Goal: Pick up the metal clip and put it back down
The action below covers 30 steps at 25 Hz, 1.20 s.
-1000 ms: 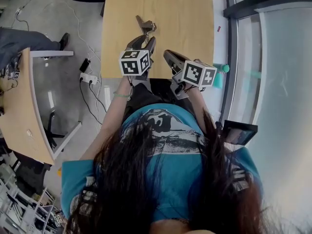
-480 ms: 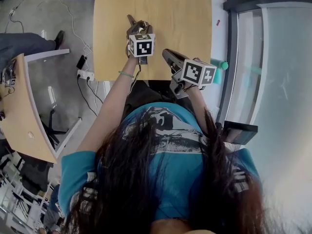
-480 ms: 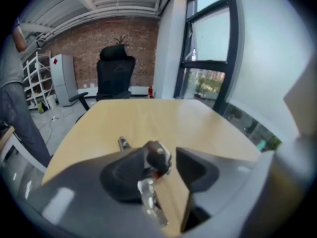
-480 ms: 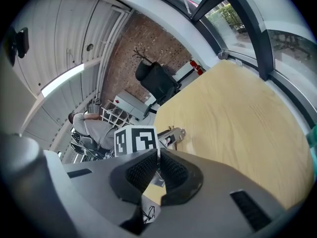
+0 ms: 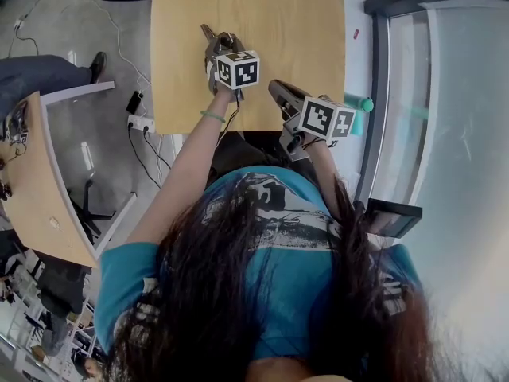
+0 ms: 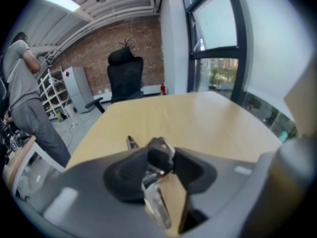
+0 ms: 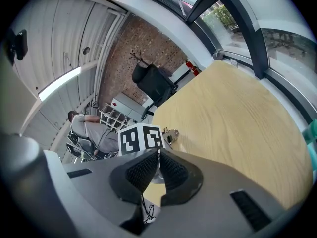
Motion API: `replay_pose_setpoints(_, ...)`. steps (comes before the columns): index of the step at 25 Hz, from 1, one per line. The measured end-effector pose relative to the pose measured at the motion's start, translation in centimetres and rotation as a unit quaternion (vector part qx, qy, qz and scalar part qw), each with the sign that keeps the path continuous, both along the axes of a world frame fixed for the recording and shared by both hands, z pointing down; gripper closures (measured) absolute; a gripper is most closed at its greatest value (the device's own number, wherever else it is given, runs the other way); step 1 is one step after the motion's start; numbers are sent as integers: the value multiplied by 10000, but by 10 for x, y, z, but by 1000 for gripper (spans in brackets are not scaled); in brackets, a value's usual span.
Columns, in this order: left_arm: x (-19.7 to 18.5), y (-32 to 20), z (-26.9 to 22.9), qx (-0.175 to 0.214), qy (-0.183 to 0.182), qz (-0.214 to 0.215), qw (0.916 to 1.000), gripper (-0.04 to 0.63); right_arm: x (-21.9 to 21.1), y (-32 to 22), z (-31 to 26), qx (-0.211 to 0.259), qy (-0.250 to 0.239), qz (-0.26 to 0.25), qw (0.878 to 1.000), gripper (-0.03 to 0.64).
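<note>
Pick-up looks done, put-down not finished: the metal clip [image 6: 157, 202] sits between the fingers [image 6: 126, 170] of the left gripper [image 5: 219, 48], which have just been closing and now pinch it; clip is low over the tabletop [image 5: 278, 22], can't tell if it touches the wood; by my read, what's left is let go and back off. Pose, nearest first: right gripper [image 5: 277, 90] parked over the near tabletop edge, fingers closed together on nothing, angled out and slightly down; left forearm [image 5: 187, 173] stretched further out from the body, its gripper pitched clearly down at the wood; clip's metal tip pokes out just beyond those fingers, toward the far left.
</note>
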<state>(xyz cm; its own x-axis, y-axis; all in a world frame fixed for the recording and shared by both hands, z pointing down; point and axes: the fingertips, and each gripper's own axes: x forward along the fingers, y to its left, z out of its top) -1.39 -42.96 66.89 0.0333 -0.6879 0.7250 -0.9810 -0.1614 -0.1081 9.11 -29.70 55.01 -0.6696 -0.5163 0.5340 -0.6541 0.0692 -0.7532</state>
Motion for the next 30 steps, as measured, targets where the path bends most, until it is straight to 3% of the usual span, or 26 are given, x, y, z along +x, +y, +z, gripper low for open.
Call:
replay_pose_setpoints(8,-15,11,-17,-24,504,-264,9984,500,-2,0,0,27,-46,-25,10000,589)
replay_pose_setpoints(14,-26,24,-21,-154,1074,-613,9922,561,-8,2,-2,88,-129,-196,9997,589)
replay_pose_setpoints(23,-28,53,-49,-75,1703,-375,9847,568,-24,9,-8,187,-192,-352,9990,589)
replay_pose_setpoints(30,-49,89,-93,237,2380,-205,9708,567,-49,29,-13,311,-189,-383,9986,589)
